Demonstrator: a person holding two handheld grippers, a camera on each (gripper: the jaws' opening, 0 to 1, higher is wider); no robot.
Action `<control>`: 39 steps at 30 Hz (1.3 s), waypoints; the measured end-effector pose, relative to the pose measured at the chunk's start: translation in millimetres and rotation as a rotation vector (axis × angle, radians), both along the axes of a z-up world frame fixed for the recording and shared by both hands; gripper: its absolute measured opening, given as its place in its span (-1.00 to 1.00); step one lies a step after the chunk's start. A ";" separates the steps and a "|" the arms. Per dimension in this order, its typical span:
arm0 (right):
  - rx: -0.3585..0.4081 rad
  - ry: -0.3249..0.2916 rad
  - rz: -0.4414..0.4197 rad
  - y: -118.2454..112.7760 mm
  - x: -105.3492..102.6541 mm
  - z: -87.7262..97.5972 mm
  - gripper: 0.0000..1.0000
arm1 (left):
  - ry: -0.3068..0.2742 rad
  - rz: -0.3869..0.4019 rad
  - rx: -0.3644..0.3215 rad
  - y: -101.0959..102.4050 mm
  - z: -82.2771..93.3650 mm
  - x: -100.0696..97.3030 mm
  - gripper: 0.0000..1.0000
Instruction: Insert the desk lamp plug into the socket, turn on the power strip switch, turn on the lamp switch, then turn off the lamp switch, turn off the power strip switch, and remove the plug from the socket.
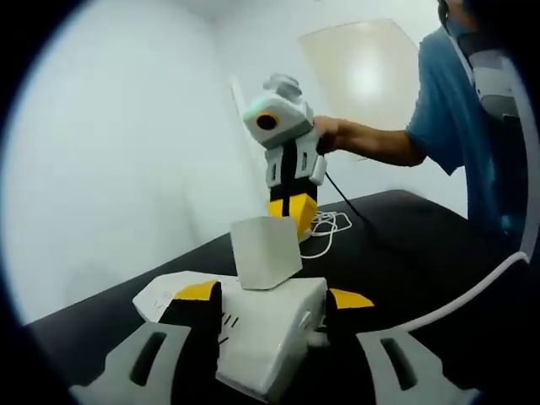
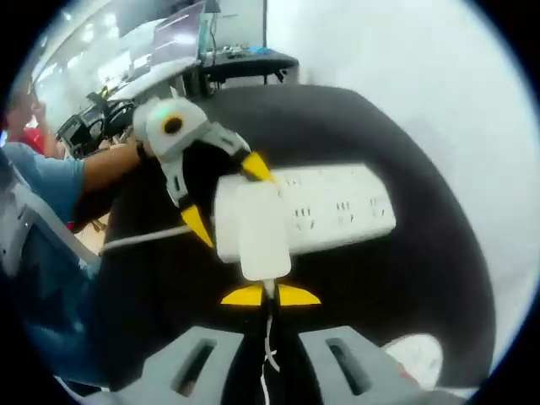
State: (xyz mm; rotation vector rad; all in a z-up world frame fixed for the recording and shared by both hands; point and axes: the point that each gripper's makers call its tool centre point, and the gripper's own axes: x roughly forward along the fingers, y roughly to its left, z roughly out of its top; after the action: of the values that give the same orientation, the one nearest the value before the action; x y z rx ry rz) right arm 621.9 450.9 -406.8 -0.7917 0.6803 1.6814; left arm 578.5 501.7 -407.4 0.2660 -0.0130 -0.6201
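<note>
A white power strip (image 1: 270, 333) (image 2: 342, 211) lies on the black table (image 1: 422, 245). My left gripper (image 1: 274, 295) (image 2: 226, 196) is shut on its near end, one yellow-tipped jaw on each long side. A white block-shaped lamp plug (image 1: 266, 251) (image 2: 251, 228) stands on the strip's socket face, slightly tilted; I cannot tell how deep its pins sit. My right gripper (image 2: 270, 295) (image 1: 292, 207) comes down behind the plug, shut on the plug's rear end where the thin white cord (image 2: 268, 346) leaves it.
A loose coil of white cord (image 1: 327, 224) lies farther back on the table. A thicker white cable (image 1: 472, 291) curves along the right. The person in a blue shirt (image 1: 456, 110) stands at the table's right side. White walls stand behind; desks with monitors (image 2: 211, 42) are beyond.
</note>
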 end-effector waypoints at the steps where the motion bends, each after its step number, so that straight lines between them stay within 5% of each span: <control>1: 0.034 0.025 -0.008 1.0 0.2 2.5 -0.93 | 0.000 0.000 0.000 0.8 -0.1 0.4 -0.06; 10: 0.056 -0.043 -0.010 -1.0 -5.2 -2.0 -0.92 | 0.001 0.000 0.004 1.4 -0.2 0.1 -0.06; 17: -0.116 -0.194 0.116 9.2 -8.6 23.3 -0.92 | 0.003 0.003 0.005 -1.9 0.4 -0.3 -0.05; 22: -0.120 -0.168 0.086 17.5 -8.6 32.8 -0.93 | 0.003 0.023 -0.007 -1.2 2.1 1.4 -0.04; 29: -0.079 -0.118 0.056 6.9 -3.7 19.7 -0.92 | -0.001 0.012 0.000 -4.8 0.4 2.1 -0.05; 32: 0.021 -0.035 0.013 6.6 -2.9 16.8 -0.93 | -0.001 0.012 -0.003 -2.6 0.2 2.4 -0.06; 35: 0.040 0.039 -0.020 -1.0 1.1 2.5 -0.93 | -0.002 0.011 -0.004 -0.7 0.3 2.5 -0.06; 37: 0.125 0.151 -0.069 1.2 -1.2 6.1 -0.93 | -0.002 0.009 -0.003 0.2 0.4 2.6 -0.06; 39: 0.121 0.144 -0.065 -2.9 0.2 -4.1 -0.93 | -0.002 0.008 -0.003 1.9 0.4 3.0 -0.06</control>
State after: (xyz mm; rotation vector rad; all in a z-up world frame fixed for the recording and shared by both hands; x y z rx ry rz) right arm 622.1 448.0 -410.9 -0.5614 0.6891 1.7146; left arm 581.5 503.6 -407.0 0.2636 -0.0149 -0.6119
